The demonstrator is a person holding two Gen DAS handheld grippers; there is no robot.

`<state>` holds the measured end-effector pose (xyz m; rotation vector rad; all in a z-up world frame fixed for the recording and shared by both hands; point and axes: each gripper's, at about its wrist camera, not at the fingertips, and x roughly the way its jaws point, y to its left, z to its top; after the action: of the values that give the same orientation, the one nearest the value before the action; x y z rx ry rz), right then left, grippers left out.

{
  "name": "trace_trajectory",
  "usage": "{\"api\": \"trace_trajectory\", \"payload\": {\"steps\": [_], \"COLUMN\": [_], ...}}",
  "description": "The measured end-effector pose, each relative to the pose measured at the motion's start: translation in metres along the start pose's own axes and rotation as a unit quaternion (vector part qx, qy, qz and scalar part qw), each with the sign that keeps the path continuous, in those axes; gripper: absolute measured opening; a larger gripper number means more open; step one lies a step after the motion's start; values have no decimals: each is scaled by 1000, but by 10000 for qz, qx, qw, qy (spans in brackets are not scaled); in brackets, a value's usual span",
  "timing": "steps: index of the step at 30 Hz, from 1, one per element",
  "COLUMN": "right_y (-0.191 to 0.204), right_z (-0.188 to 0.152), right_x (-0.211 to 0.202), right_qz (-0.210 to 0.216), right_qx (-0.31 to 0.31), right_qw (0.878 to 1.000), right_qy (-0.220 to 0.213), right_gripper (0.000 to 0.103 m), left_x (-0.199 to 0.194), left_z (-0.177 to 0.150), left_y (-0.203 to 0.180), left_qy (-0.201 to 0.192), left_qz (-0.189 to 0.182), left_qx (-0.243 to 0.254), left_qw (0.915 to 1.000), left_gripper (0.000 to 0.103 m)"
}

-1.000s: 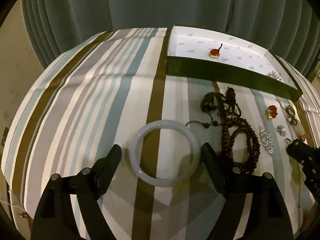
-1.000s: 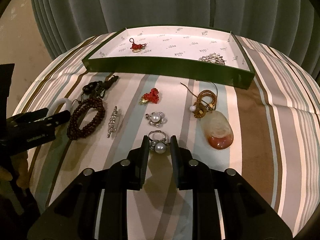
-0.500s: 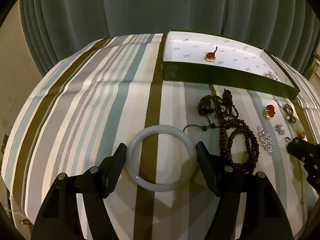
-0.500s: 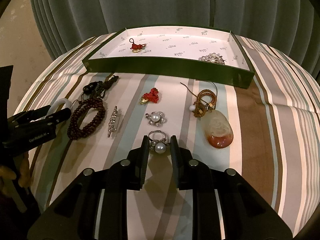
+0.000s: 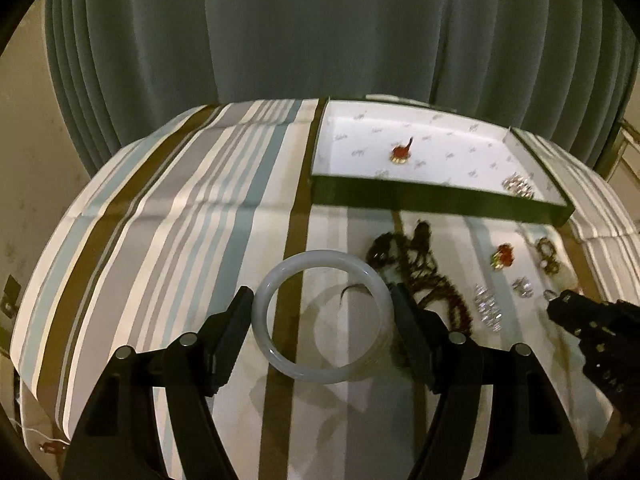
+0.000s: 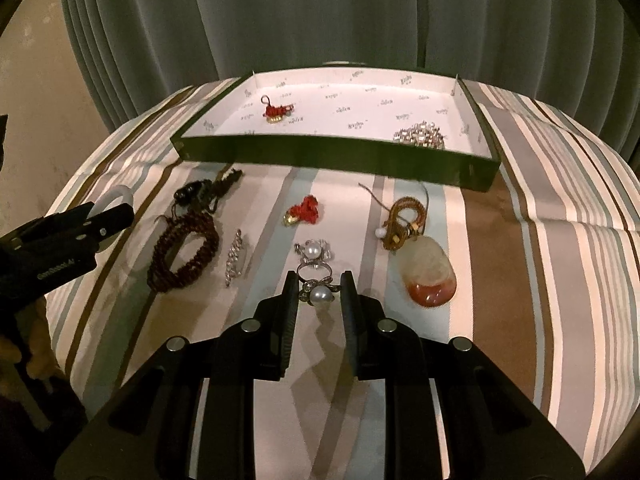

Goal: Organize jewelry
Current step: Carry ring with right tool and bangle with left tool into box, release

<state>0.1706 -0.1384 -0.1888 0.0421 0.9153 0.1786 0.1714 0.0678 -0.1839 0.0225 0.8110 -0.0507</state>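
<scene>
A white jade bangle hangs a little above the striped cloth, casting a ring shadow below it. My left gripper is shut on it, one finger pressing each side. That gripper also shows at the left edge of the right wrist view. My right gripper is shut on a pearl ring, low over the cloth, its band pointing away from me. The green box with a white lining lies beyond, holding a red knot charm and a crystal brooch.
Loose on the cloth before the box: a dark bead bracelet, a black corded pendant, a crystal bar, a red charm, a pearl flower brooch, a jade pendant. Grey curtains hang behind the table.
The left jaws closed in on the bangle, then raised it off the cloth; its shadow now lies apart from it. The right gripper and its ring stayed put.
</scene>
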Motion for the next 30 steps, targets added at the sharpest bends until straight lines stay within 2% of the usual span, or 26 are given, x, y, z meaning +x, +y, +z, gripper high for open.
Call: {"api": "trace_trajectory", "payload": {"steps": [7, 16, 26, 30], "right_y": [-4, -11, -26, -34], "right_z": [21, 70, 125, 133], "right_x": [-13, -17, 19, 44], "right_qz": [3, -96, -230, -266], "right_qx": [7, 23, 182, 234], "right_qw": [9996, 9971, 9955, 9966], "right_qy": [-280, -759, -902, -746], "right_gripper": [21, 21, 21, 21], "left_x": [-12, -2, 50, 85], "left_z": [23, 64, 115, 120], "left_y": [-14, -30, -40, -42], "left_qy": [-248, -506, -538, -285], "left_qz": [-213, -382, -388, -320], "left_qx": [84, 190, 196, 206], "left_qw": [9994, 9978, 9976, 9989], "left_gripper": [70, 70, 70, 70]}}
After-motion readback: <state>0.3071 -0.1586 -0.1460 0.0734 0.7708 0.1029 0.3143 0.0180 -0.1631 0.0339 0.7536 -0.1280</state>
